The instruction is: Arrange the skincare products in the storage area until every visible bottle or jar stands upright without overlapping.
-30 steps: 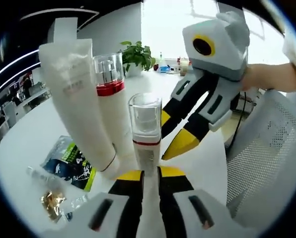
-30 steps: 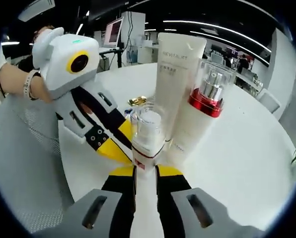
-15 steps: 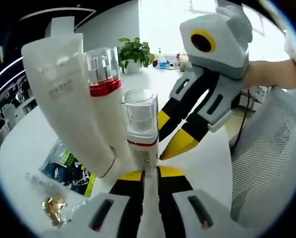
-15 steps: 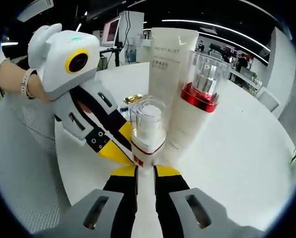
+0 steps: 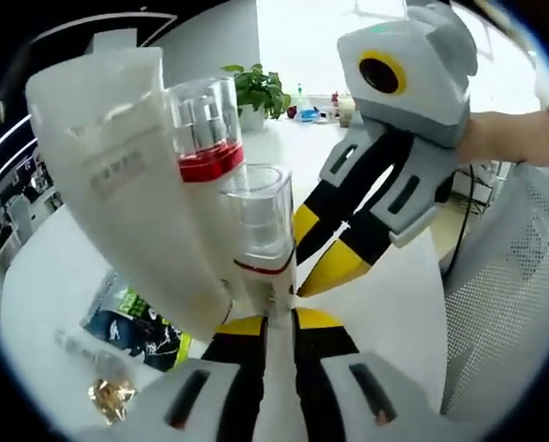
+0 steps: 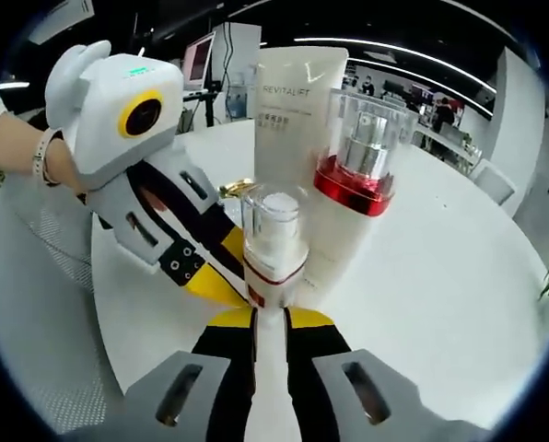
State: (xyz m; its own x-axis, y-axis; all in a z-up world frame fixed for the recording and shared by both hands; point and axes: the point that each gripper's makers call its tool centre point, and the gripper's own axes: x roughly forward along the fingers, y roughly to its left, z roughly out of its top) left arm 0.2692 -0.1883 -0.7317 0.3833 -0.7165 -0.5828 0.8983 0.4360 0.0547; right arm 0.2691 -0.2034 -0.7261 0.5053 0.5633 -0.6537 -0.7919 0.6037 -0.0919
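On the white counter [image 6: 440, 276], both tools, left [image 5: 279, 318] and right [image 6: 270, 313], clamp the small pump bottle [image 6: 273, 244] beside the tube [image 6: 293, 120]; uneven release could topple it into its neighbours.

We note a round white table [image 6: 459, 276] under everything. A mesh office chair [image 5: 509, 285] stands beside it. A potted plant [image 5: 256, 92] sits at the far edge before a bright window [image 5: 311, 37]. Opposite, a dark ceiling carries strip lights [image 6: 394, 51]; a monitor [image 6: 201, 60] stands behind.
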